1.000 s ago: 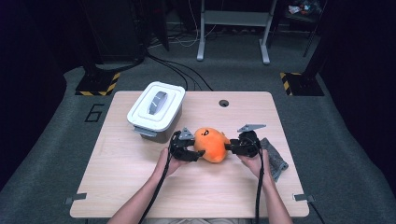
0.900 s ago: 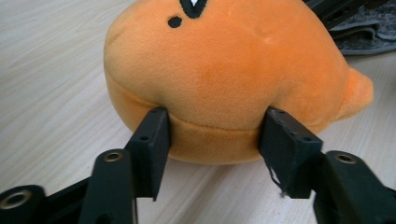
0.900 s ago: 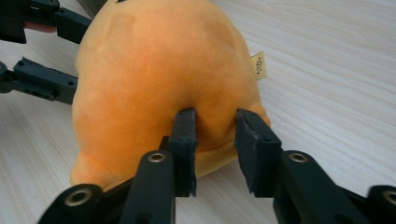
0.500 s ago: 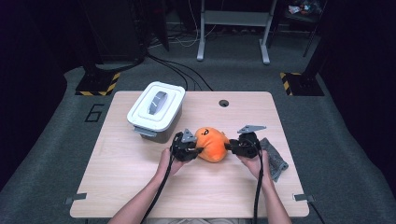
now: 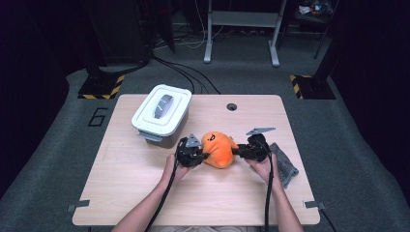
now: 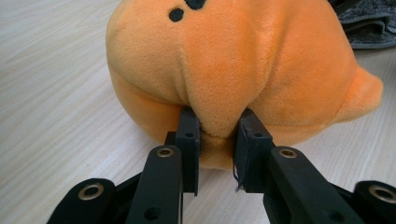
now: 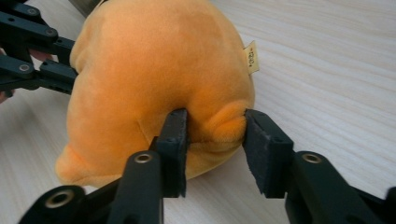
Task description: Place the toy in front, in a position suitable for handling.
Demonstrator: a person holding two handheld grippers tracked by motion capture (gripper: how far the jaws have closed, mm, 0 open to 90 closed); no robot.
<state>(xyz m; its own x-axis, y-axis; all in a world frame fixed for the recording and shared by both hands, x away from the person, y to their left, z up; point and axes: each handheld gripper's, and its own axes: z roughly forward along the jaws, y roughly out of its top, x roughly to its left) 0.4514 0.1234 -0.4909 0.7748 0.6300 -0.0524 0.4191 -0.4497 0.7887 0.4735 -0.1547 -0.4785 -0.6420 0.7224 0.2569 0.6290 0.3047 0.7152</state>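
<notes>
Setting: dim workshop floor with cables and hazard-striped feet around a pale wooden table (image 5: 145, 203).
Plush: one orange plush toy (image 5: 220, 149) sits on the table near its middle, between the two grippers.
Left gripper (image 6: 217, 133): its jaws have just been closing and now pinch a fold of plush low on the toy's side.
Right gripper (image 7: 215, 128): its jaws squeeze a small bulge of plush on the opposite side, its grip having tightened a little.
Risk: both holds take only loose pile, so I judge a lift or pull could let a fold slide free, dropping or swinging the toy.
Second risk: pulling apart may strain a seam.
Count: one plush, two grippers, one white lidded box (image 5: 162, 113), one grey cloth (image 5: 285, 166).
</notes>
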